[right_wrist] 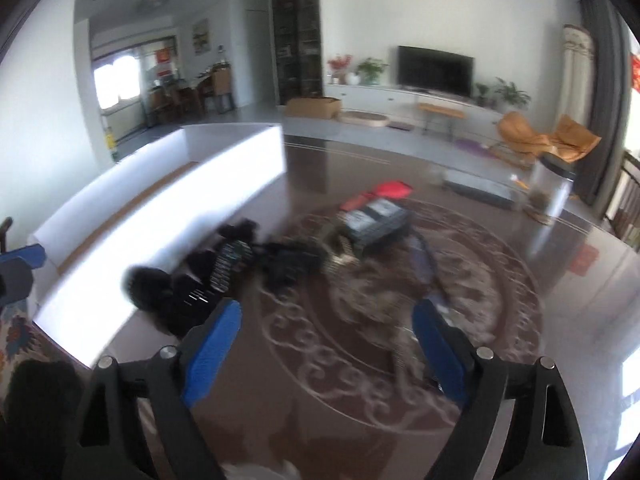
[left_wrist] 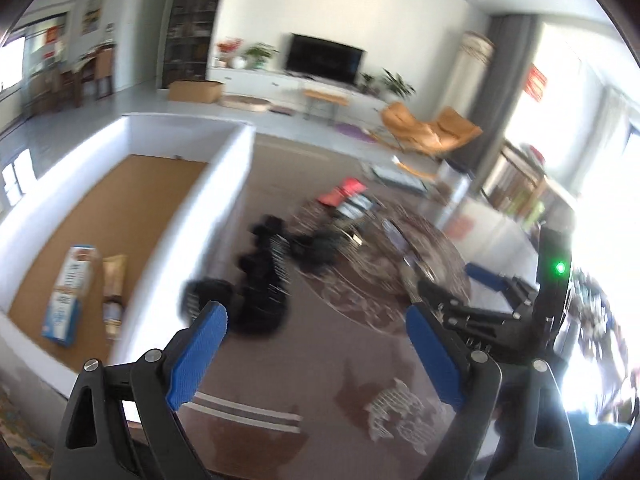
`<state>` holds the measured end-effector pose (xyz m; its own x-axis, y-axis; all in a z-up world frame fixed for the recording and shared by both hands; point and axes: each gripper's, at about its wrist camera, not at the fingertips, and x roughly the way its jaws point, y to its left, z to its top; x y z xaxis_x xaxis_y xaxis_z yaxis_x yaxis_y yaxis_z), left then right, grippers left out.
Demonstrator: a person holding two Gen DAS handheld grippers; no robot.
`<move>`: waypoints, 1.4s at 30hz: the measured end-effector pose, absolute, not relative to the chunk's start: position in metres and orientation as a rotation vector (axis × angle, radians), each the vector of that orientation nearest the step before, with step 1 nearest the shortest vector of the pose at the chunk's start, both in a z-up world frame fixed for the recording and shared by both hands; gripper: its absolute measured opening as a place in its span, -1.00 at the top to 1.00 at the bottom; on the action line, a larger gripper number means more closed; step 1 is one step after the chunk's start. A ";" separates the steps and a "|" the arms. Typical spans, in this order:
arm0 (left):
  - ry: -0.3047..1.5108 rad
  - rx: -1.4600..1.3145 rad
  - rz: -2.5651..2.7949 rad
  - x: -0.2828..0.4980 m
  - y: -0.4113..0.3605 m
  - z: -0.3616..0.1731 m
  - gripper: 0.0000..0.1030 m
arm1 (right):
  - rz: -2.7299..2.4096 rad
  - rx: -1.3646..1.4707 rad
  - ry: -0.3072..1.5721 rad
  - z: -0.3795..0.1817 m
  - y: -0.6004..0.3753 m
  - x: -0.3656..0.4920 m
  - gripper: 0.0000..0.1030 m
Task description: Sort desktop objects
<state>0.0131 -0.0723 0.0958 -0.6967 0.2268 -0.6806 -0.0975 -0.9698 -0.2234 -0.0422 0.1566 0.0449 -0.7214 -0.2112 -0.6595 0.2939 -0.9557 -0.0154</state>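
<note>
The left gripper (left_wrist: 316, 344) stands spread wide, its blue pads (left_wrist: 198, 354) apart with nothing between them, above the dark brown table (left_wrist: 312, 384). Only this view looks down into the white box (left_wrist: 224, 184) at the left: on its cork-brown floor lie a blue and white carton (left_wrist: 70, 294) and, just beside it, a tan packet (left_wrist: 114, 296). It also catches the right gripper (left_wrist: 480, 292) from the side at the right edge, blue pads apart and empty, with a green light (left_wrist: 561, 267) glowing on its body.

The right gripper (right_wrist: 326, 350) in its own view is likewise spread and empty over the patterned middle of the table. Here the white box (right_wrist: 168, 216) shows only its outer wall and a strip of its floor; what it holds is hidden. A blue bit at the far left edge may be the other gripper, though that is unclear.

Both views show the things left outside the box. A blurred black clump (right_wrist: 192, 284) lies on the table against the box wall, ahead of the left finger; what it is made of cannot be told. Farther back, near the table's middle, sit a red pack (right_wrist: 394, 191) and a dark striped box (right_wrist: 376, 220), touching. The right view alone shows a clear jar with a dark lid (right_wrist: 552, 188) toward the table's far right.
</note>
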 end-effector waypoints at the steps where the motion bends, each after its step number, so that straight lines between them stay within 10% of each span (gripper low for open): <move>1: -0.208 -1.154 2.699 0.011 -0.057 0.089 -0.78 | -2.711 1.039 0.172 0.039 0.177 -0.038 -0.74; 16: 0.244 -1.414 2.493 0.010 0.055 -0.025 -0.78 | -2.797 1.322 0.078 -0.022 0.279 -0.003 -0.74; 42: 0.134 -1.495 2.573 -0.010 0.030 -0.037 -1.00 | -2.747 1.413 0.065 -0.041 0.259 -0.023 -1.00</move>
<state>-0.0098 0.0297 -0.0370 -0.4864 0.0952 -0.8686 -0.1851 -0.9827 -0.0040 -0.0231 0.2591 -0.0409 -0.5808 -0.0269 -0.8136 0.0653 -0.9978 -0.0136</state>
